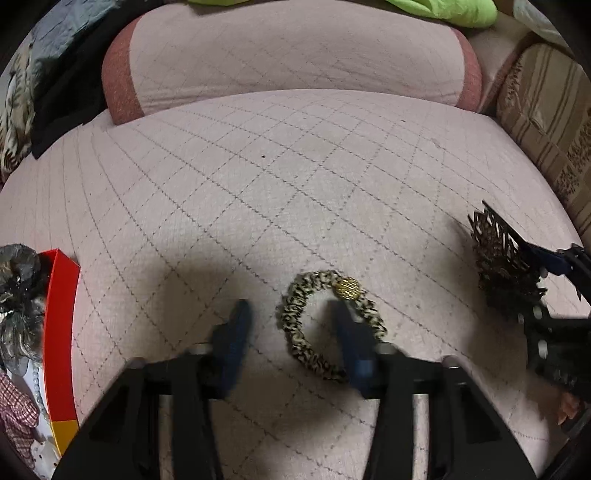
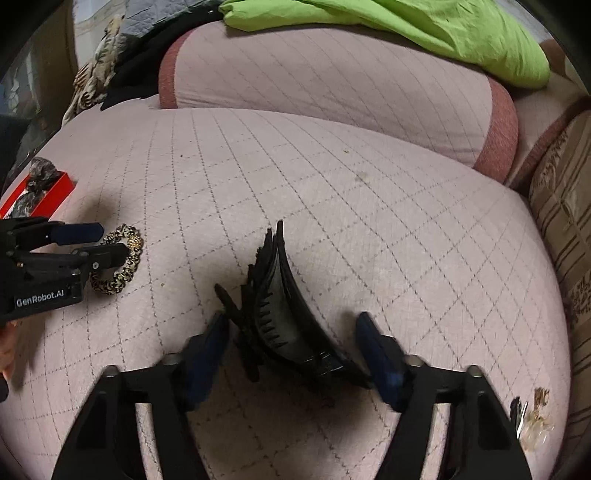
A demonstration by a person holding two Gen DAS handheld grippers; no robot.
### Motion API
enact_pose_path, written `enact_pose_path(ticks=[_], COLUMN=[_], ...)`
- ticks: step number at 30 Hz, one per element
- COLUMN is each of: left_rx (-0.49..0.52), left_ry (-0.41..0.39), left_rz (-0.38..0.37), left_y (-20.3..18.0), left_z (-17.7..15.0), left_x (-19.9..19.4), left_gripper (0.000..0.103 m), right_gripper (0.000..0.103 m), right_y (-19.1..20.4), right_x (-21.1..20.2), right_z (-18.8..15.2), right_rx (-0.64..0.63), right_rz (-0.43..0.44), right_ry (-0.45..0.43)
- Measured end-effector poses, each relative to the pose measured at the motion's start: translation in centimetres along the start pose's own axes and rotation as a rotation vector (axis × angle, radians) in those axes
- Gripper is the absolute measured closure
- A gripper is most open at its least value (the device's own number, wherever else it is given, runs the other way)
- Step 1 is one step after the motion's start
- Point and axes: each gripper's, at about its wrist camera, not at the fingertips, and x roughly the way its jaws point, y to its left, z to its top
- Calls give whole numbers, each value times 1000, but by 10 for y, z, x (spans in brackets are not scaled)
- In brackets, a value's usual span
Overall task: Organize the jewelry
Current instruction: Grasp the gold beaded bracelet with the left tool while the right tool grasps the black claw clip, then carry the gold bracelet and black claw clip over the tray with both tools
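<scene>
A leopard-print scrunchie with a gold bead lies flat on the pink quilted bed cover. My left gripper is down over it with its jaws apart. The ring's left side sits between the fingers and the right finger covers its hole. No pad presses on it. A black claw hair clip lies on the cover between the fingers of my right gripper. That gripper is open, its left pad close to the clip's teeth. The right wrist view also shows the left gripper over the scrunchie.
A red box holding hair accessories and pearls stands at the left edge. A pink bolster lies behind, with green cloth on it. A striped cushion borders the right side. Small glittery pieces lie at the near right.
</scene>
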Motion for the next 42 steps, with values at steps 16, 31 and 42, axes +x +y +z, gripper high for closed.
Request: enact_pose_path(ticks=[16, 31, 42], left_rx=[-47, -129, -178], left_ry=[-61, -200, -265], left_rz=[-85, 24, 131], left_y=[2, 37, 62], left_z=[-33, -102, -132], left_x=[-81, -195, -241], left_gripper=[98, 98, 98], right_gripper=[66, 66, 65], right_y=[-9, 75, 129], right_x=[-55, -138, -171], right_z=[-25, -54, -68], right_rx=[240, 186, 143], right_rz=[98, 176, 224], right_ry=[-31, -101, -124])
